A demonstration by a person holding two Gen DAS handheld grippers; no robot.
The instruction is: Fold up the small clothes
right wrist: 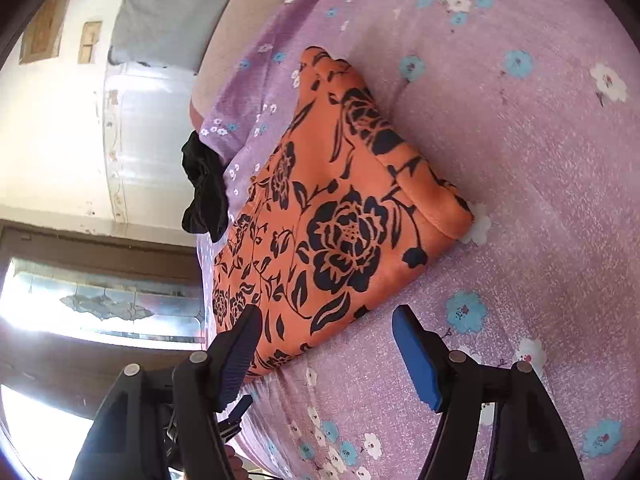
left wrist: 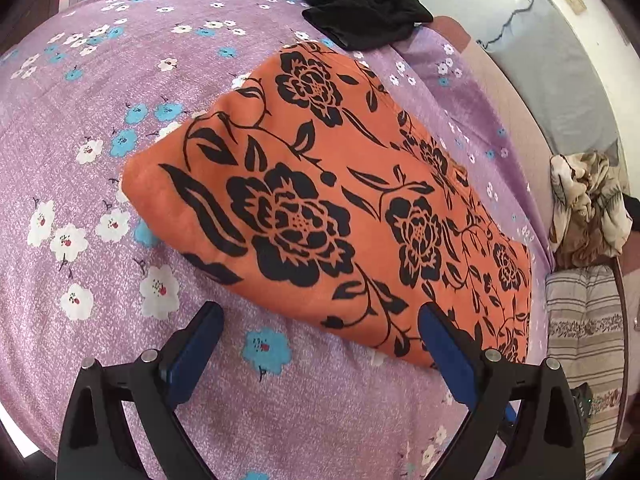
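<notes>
An orange garment with black flowers [left wrist: 320, 200] lies folded into a flat oblong on the purple flowered bedsheet [left wrist: 80, 100]. It also shows in the right wrist view [right wrist: 332, 216]. My left gripper [left wrist: 320, 316] is open and empty, just above the sheet at the garment's near edge; its right finger overlaps that edge. My right gripper [right wrist: 326, 316] is open and empty, hovering at another edge of the same garment. A black garment [left wrist: 360, 8] lies bunched at the bed's far edge and also shows in the right wrist view [right wrist: 204, 196].
A crumpled beige and brown cloth [left wrist: 588, 208] sits on striped bedding [left wrist: 584, 328] beside the bed at the right. The bed's edge, a white wall [right wrist: 52, 140] and a window [right wrist: 100, 304] lie left of the right gripper.
</notes>
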